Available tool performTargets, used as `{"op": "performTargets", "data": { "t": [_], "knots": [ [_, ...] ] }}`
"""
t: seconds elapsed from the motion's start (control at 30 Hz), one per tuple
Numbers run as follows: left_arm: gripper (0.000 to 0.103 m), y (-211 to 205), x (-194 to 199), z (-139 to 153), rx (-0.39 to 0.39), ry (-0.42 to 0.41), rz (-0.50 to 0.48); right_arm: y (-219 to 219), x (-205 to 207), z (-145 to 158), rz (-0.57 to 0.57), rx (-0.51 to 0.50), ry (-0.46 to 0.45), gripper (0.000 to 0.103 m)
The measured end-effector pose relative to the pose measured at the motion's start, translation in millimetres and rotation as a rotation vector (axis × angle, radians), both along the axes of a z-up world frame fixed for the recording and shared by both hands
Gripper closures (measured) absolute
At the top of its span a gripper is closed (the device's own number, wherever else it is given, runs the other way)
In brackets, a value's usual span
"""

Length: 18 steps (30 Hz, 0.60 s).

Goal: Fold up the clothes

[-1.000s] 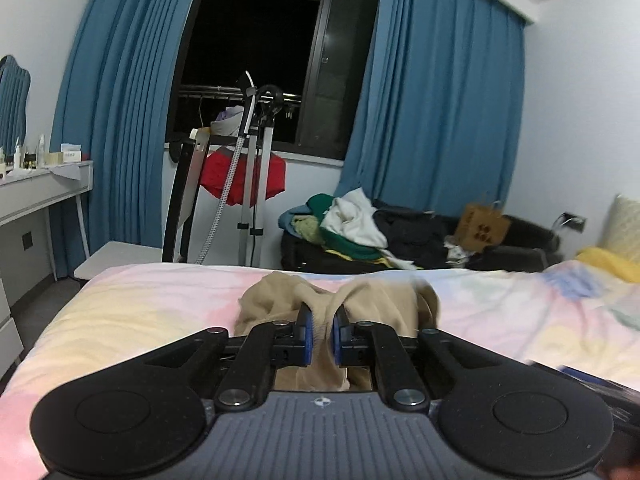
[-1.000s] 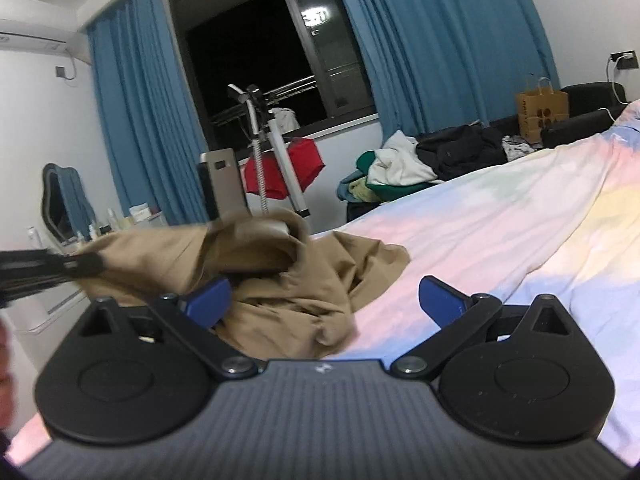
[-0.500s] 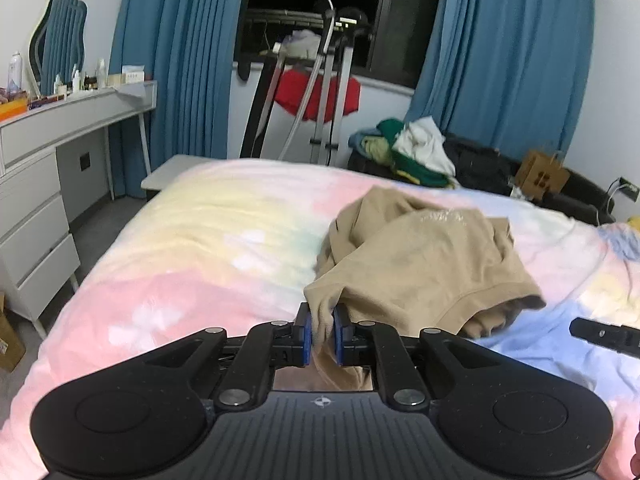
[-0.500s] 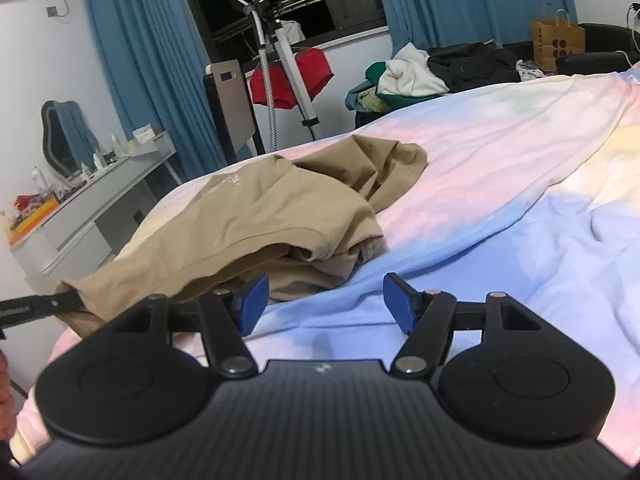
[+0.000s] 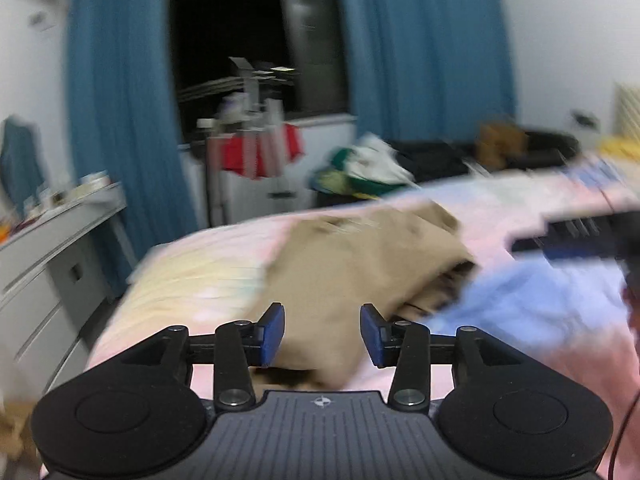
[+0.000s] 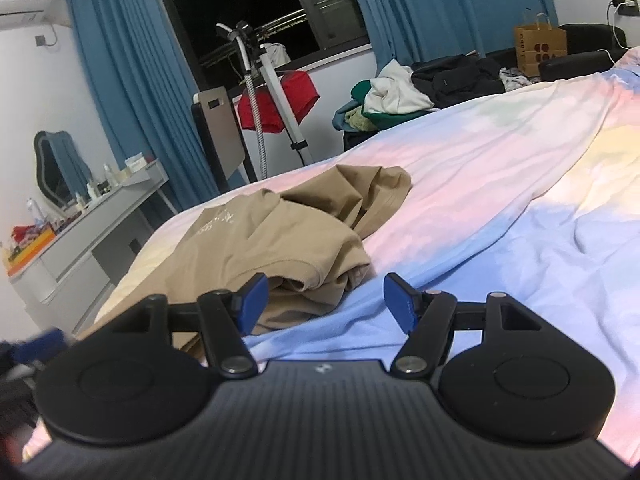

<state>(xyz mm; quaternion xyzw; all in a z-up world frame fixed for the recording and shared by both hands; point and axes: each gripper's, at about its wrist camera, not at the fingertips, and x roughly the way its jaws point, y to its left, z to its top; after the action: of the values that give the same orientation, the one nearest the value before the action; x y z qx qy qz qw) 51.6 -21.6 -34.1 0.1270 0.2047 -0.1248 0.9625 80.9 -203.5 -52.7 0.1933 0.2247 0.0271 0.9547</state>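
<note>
A: Lying crumpled on the pastel bedsheet (image 6: 500, 168): tan T-shirt (image 6: 280, 236), seen sharp from the right wrist, smeared with blur from the left.

B: Left gripper (image 5: 322, 334) opening, blue pads (image 5: 272, 332) apart; tan cloth showing in the gap between them, near hem just ahead of the tips. Not pressed by either pad, as far as the blur allows.

A: Right gripper (image 6: 322, 302) parted as well, nothing clamped. Rolled lower hem of the shirt just beside its left pad (image 6: 252, 304), blue sheet in the gap. Touching or not, cannot tell.

B: From the right wrist only: pale print on the shirt's chest, a bunched sleeve or fold at the far end beyond the jaws, paper bag (image 6: 540, 46) far right, mirror (image 6: 56, 164) over the dresser (image 6: 100, 224) far left.

A: From the left wrist only: the right gripper itself as a dark blurred bar (image 5: 576, 236) to the right of the jaws, beyond the shirt's right edge.

B: Shared by both: blue curtains (image 6: 132, 92), dark window (image 6: 240, 4), garment steamer stand (image 6: 256, 92) with red cloth (image 6: 276, 104), clothes pile (image 6: 396, 96) past the bed's far edge.

A: Bed's left edge close to the left of the shirt, dropping toward the dresser. Wide open sheet to the right of both jaws and ahead past the shirt.
</note>
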Motion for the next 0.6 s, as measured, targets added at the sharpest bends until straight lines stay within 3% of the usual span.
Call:
{"op": "performTargets", "data": {
  "t": [0.17, 0.27, 0.37, 0.43, 0.5, 0.6],
  "knots": [
    [0.06, -44.8, 35.2, -40.9, 0.167, 0.073, -0.072, -7.1, 3.0, -2.7, 0.005, 0.018, 0.003, 0.036],
    [0.06, -54.4, 60.3, -58.5, 0.208, 0.082, -0.009, -8.6, 5.8, -7.9, 0.009, 0.021, 0.008, 0.036],
    [0.065, -47.7, 85.2, -66.9, 0.188, 0.085, 0.067, -6.2, 10.3, -12.3, 0.033, 0.021, 0.012, 0.036],
    [0.088, -40.9, 86.6, -66.6, 0.157, 0.081, 0.089, -2.2, 13.1, -14.5, 0.046, 0.007, 0.004, 0.036],
    [0.099, -33.3, 81.6, -59.3, 0.106, 0.061, 0.086, 1.1, 16.4, -16.4, 0.054, -0.011, 0.002, 0.036],
    [0.102, -23.7, 70.8, -40.0, 0.006, 0.028, 0.084, 5.4, 21.1, -18.3, 0.06, -0.023, -0.004, 0.036]
  ]
}}
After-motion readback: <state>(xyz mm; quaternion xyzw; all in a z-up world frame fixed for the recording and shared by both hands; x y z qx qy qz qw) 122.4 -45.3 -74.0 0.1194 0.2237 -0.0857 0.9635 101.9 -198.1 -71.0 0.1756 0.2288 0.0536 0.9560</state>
